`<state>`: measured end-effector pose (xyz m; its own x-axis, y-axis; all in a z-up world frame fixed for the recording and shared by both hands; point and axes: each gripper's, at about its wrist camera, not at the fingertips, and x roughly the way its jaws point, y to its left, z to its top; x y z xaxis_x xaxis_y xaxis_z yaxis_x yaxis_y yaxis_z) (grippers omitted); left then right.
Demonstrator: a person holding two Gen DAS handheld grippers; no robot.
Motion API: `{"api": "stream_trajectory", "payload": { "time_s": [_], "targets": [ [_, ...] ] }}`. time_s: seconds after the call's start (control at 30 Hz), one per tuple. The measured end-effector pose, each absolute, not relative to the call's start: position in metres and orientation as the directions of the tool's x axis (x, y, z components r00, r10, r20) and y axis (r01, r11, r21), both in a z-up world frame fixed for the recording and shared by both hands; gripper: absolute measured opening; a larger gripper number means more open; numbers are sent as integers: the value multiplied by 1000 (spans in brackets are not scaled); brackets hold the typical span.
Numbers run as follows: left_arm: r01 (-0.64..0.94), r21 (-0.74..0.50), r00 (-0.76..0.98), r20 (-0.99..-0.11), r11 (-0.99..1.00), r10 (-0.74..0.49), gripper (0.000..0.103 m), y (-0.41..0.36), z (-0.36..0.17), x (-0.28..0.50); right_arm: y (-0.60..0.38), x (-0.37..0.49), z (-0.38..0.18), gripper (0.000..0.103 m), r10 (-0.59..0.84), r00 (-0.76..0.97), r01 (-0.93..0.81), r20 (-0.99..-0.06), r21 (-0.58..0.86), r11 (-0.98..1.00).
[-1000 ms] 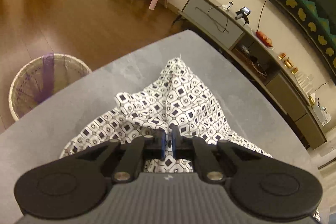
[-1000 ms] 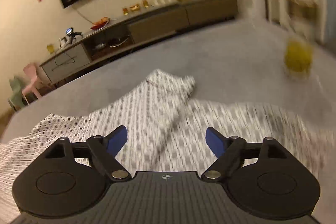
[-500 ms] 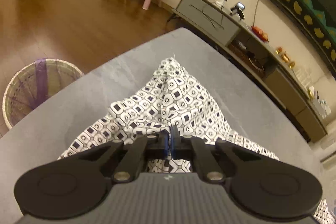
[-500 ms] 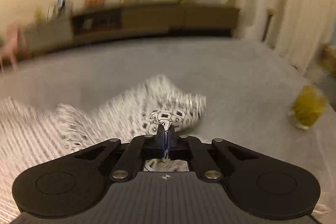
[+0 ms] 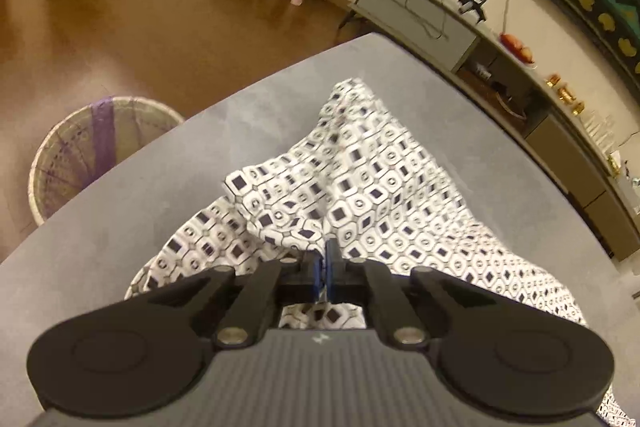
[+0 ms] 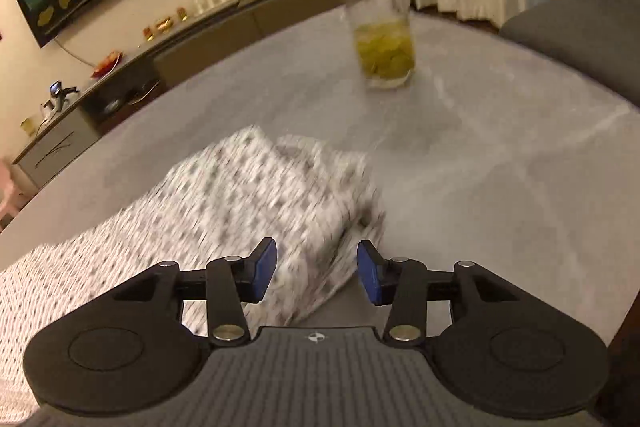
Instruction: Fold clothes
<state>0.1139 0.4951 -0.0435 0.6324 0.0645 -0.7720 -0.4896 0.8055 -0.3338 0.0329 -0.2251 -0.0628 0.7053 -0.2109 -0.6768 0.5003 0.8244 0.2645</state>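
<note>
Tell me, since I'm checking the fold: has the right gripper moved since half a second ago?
Yes. The right gripper has swung toward the glass jar of yellow-green contents, now ahead rather than far right, and its jaws have just opened off the black-and-white patterned cloth.

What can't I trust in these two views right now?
- Right wrist view: patterned garment motion-blurred; fold edges unclear.
- Left wrist view: cloth pinched by the left gripper hidden by its body.
- Glass jar blurred; contents unclear.
- Garment's near edge cut off by both frames.
</note>
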Motion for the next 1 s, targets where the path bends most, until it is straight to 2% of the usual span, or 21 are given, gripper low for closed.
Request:
{"api": "stream_trajectory", "payload": {
  "time_s": [0.2, 0.3, 0.37, 0.43, 0.53, 0.63, 0.67, 0.73, 0.77, 0.83, 0.87, 0.97, 1.0],
  "targets": [
    [-482, -329, 620, -783, 812, 51, 5, 493, -52, 116, -268, 83, -77, 45, -299, 619, 585, -727, 172, 793],
    [-468, -330, 621, -783, 820, 40, 5, 491, -53, 116, -285, 85, -79, 45, -443, 551, 696, -707, 97, 711],
    [-463, -315, 618, -785, 828, 47, 5, 490, -52, 117, -277, 81, -72, 46, -504, 544, 707, -671, 43, 706],
    [-463, -313, 618, -785, 829, 48, 5, 491, -52, 118, -261, 80, -61, 46, -489, 603, 652, -631, 36, 757],
    [-460, -298, 616, -786, 836, 59, 5, 489, -53, 120, -239, 97, -54, 58, -442, 658, 534, -610, -38, 845],
    [-456, -288, 615, -786, 842, 65, 5, 487, -53, 119, -237, 126, -63, 59, -338, 658, 431, -673, -31, 902],
    [-457, -293, 616, -785, 840, 62, 5, 488, -53, 119, -240, 135, -68, 57, -324, 635, 420, -701, -38, 907],
    [-466, -305, 616, -786, 831, 56, 6, 490, -53, 118, -246, 137, -70, 57, -374, 596, 478, -711, -61, 876],
    [-475, -315, 617, -785, 822, 56, 7, 491, -52, 117, -249, 131, -67, 57, -397, 590, 517, -703, -49, 855],
    [-471, -338, 640, -767, 815, 52, 12, 492, -44, 116, -243, 108, -56, 58, -294, 652, 493, -700, 97, 864],
    [-468, -349, 651, -757, 812, 50, 14, 492, -40, 115, -240, 95, -50, 64, -229, 686, 468, -690, 179, 865],
    [-430, -373, 679, -733, 822, 23, 25, 488, -34, 118, -216, 59, -47, 81, -93, 703, 409, -705, 293, 864],
    [-419, -372, 680, -733, 828, 14, 28, 485, -34, 121, -210, 47, -51, 81, -76, 696, 418, -714, 317, 851]
  ]
}}
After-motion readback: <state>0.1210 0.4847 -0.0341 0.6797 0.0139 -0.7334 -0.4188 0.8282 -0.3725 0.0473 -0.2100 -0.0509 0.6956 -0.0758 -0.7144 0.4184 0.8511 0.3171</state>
